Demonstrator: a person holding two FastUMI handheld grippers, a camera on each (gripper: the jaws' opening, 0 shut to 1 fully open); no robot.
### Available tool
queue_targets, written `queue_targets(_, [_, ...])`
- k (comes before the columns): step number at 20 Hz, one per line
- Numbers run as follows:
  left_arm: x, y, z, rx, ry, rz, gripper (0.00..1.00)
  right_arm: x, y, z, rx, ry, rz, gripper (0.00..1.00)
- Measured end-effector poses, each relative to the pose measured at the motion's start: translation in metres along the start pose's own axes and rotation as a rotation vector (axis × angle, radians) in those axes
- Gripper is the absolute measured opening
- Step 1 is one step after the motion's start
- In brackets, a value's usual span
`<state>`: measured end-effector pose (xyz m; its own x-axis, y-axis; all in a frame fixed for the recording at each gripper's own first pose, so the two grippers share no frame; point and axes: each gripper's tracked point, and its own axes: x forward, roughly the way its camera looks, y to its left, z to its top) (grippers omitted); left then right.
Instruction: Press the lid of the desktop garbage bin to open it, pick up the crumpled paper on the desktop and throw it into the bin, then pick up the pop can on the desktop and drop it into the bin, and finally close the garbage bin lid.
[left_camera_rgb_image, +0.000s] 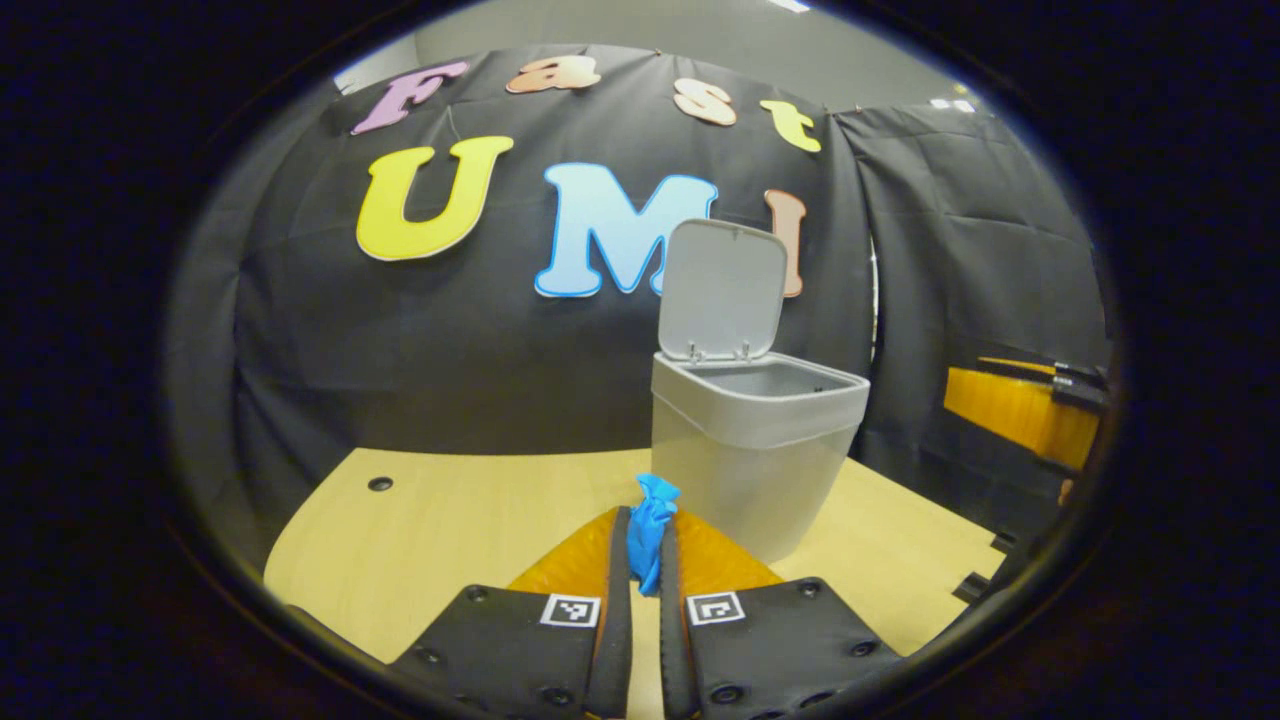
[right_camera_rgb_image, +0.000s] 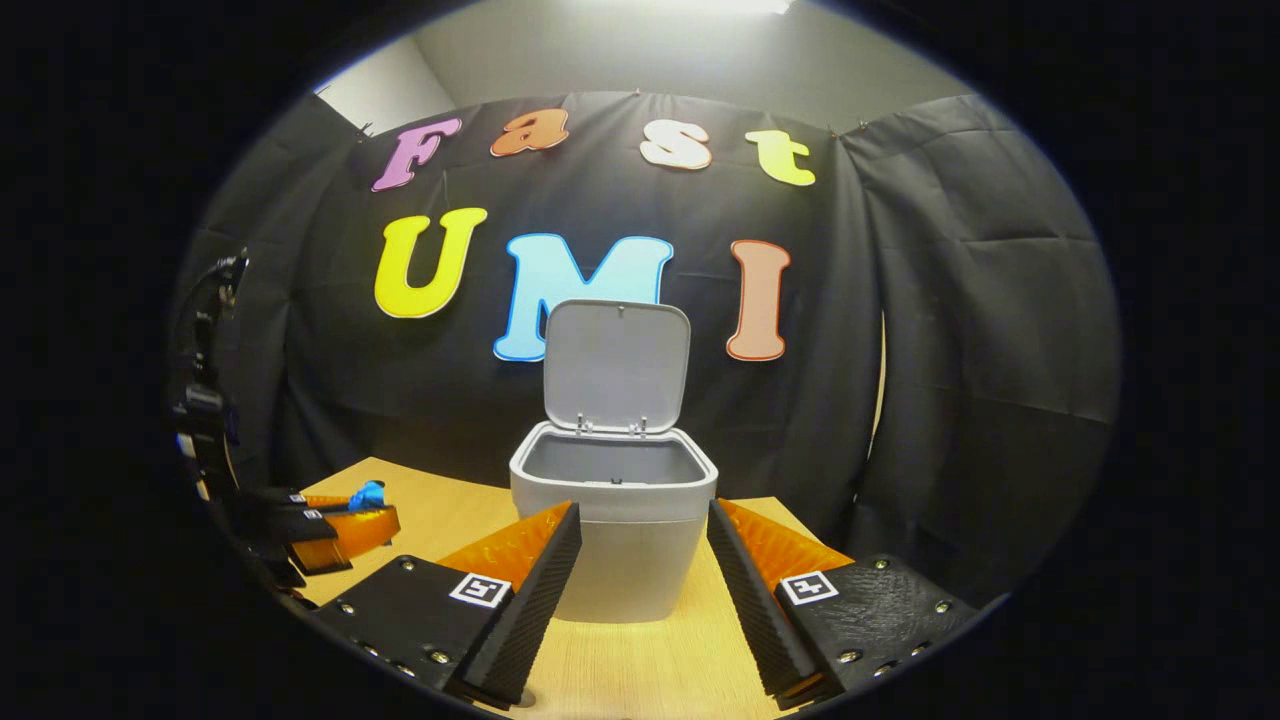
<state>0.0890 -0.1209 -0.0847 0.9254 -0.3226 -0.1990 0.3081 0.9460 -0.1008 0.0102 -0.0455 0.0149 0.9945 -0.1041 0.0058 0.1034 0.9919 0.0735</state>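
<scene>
We are carrying the crumpled paper (left_camera_rgb_image: 650, 530), pinched in the left tool (left_camera_rgb_image: 646, 560), toward the bin (left_camera_rgb_image: 750, 440), whose lid (left_camera_rgb_image: 722, 290) is standing open; the right tool (right_camera_rgb_image: 640, 570) is hovering open. Next, we are lifting over the rim and releasing.

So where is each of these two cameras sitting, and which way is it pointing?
Left gripper view: rides the left hand-held gripper, looking along its fingers, shut on blue paper, toward the bin.
Right gripper view: rides the right hand-held gripper, fingers apart, facing the bin head-on; the left hand-held gripper sits off to its left.
Shared: bin, raised lid, table.
</scene>
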Motion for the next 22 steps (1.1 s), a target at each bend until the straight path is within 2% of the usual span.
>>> queue_targets(5, [0.028,-0.021,0.05,-0.015,-0.067,-0.033,0.17,0.007,-0.018,-0.004,0.032,0.006,-0.026,0.83])
queue_targets(10, [0.058,-0.052,0.086,-0.001,-0.118,-0.092,0.19,0.007,-0.031,-0.007,0.058,0.011,-0.06,0.83])
queue_targets(17, [0.103,-0.098,0.099,0.045,-0.148,-0.178,0.17,-0.005,-0.052,-0.014,0.063,0.034,-0.127,0.83])
queue_targets(21, [0.126,-0.106,0.091,0.06,-0.129,-0.184,0.21,-0.014,-0.06,-0.017,0.067,0.039,-0.159,0.83])
queue_targets(22, [0.13,-0.107,0.089,0.064,-0.125,-0.182,0.26,-0.014,-0.061,-0.017,0.066,0.041,-0.163,0.83])
